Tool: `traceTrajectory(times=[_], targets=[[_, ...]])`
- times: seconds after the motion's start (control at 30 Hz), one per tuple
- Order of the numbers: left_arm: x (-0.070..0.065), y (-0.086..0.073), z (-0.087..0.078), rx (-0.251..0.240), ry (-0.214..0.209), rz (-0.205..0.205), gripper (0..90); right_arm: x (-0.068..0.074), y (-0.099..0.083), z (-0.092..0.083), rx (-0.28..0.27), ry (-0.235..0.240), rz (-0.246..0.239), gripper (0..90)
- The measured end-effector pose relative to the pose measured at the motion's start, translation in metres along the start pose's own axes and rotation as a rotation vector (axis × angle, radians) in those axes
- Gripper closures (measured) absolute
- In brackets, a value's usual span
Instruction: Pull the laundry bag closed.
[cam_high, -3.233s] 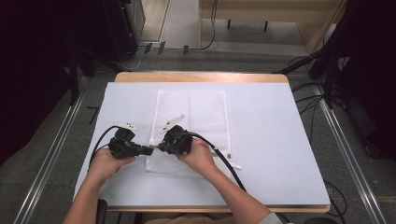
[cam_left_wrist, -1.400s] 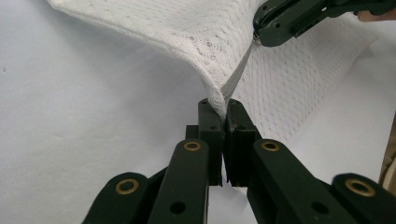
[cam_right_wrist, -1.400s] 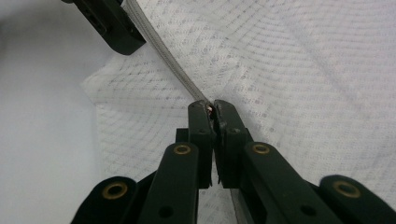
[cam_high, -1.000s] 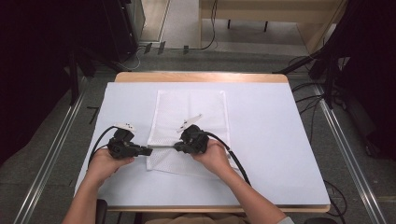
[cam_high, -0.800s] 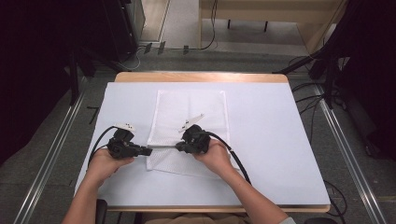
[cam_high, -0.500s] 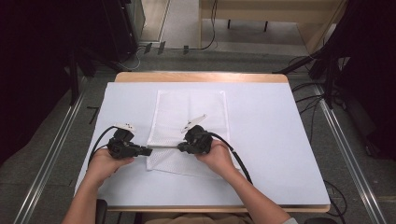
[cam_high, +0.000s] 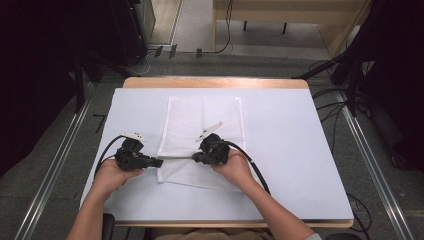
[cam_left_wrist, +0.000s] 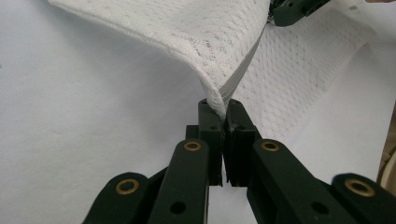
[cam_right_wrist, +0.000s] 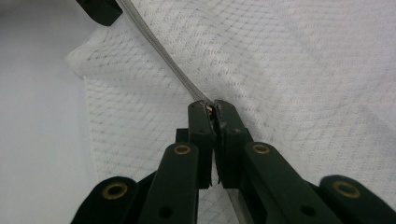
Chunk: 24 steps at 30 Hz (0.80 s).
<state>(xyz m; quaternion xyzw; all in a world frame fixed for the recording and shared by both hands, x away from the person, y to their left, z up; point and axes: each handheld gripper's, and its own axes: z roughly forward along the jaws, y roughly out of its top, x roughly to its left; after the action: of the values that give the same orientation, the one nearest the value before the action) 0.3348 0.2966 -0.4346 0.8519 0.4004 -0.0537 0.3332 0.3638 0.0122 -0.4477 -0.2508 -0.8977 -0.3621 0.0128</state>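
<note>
A white mesh zipper bag (cam_high: 202, 135) is laid flat on the bench (cam_high: 300, 150). Its near corner is pinched by the closed left gripper (cam_left_wrist: 223, 109). Its zipper pull is pinched by the closed right gripper (cam_right_wrist: 212, 106).

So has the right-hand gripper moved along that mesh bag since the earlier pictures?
Yes. The right gripper has slid rightward along the mesh bag's zipper, away from the left gripper, which stayed at the bag's left edge.

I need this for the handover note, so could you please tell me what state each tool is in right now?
Left tool: closed on the corner of the white mesh zipper bag.
Right tool: closed on the zipper pull.
</note>
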Motion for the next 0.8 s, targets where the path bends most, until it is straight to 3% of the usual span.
traceTrajectory(times=[0.8], targets=[[0.001,-0.001,0.000,0.003,0.004,-0.012,88.2,-0.009,-0.012,-0.014,0.026,-0.012,0.018,88.5]])
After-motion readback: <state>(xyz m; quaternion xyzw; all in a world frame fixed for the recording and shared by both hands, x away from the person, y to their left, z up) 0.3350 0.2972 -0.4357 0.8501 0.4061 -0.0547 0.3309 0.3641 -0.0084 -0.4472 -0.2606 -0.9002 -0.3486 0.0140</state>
